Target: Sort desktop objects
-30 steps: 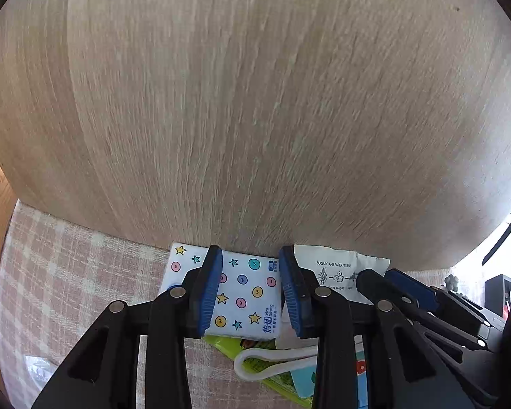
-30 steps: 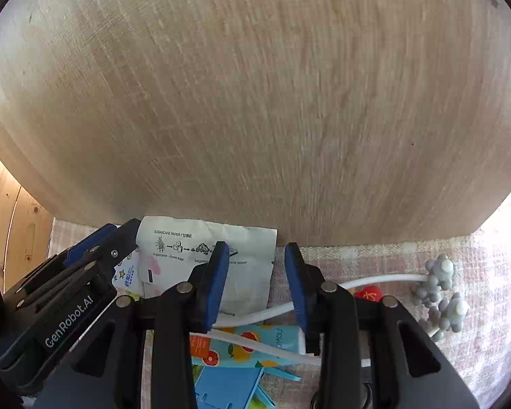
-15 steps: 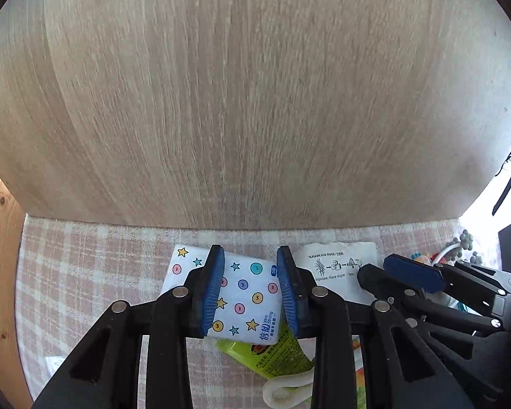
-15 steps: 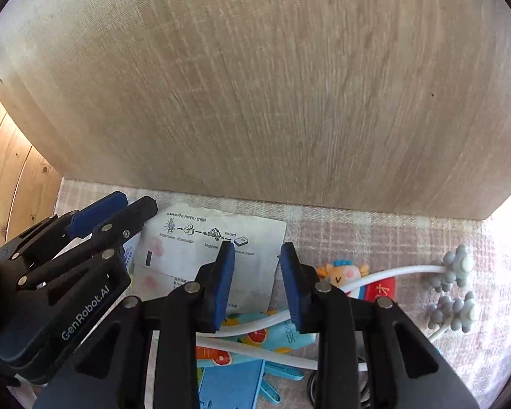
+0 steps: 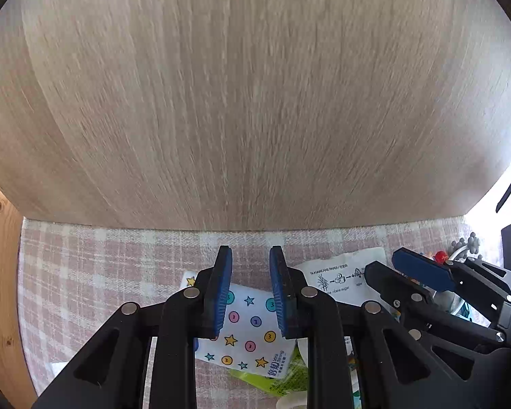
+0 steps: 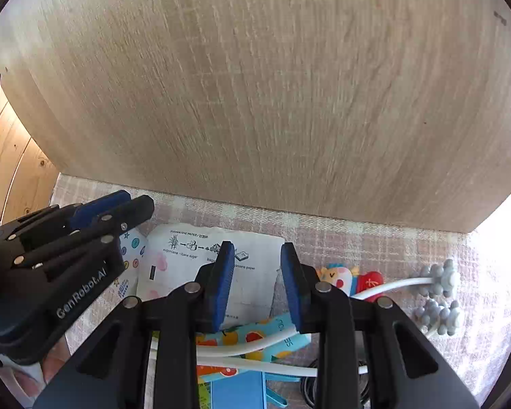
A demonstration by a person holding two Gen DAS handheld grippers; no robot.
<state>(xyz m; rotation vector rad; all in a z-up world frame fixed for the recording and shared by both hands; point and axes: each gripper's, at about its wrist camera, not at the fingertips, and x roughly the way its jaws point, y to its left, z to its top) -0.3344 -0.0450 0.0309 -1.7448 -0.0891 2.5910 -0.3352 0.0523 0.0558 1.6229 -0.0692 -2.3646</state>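
The left claw (image 5: 249, 274) hangs above the star-printed tissue pack (image 5: 247, 330), its jaws a narrow gap apart and just now closing, with nothing gripped; the pack shows through the gap, lying flat on the checked cloth (image 5: 85, 272) below, not pressed by the pads. Judging by the steep downward aim, this is the approach to a pick, the jaws narrowed to suit the pack.

Just right of the tissue pack lies the white paper sachet (image 6: 204, 266), its edge overlapping the pack's. The right claw (image 6: 258, 272) sits over the sachet's right end, jaws moderately apart and holding nothing; the sachet's edge shows between the pads, but they do not press it.

Further right of the tissue pack come a fruit-printed blue packet (image 6: 255, 337) under white cables (image 6: 255, 344), a small cartoon figure (image 6: 337, 277), and grey beaded cable ends (image 6: 439, 293). All huddle together against the wooden back panel (image 6: 272, 102), probably an unsorted heap on the worktop awaiting separation.
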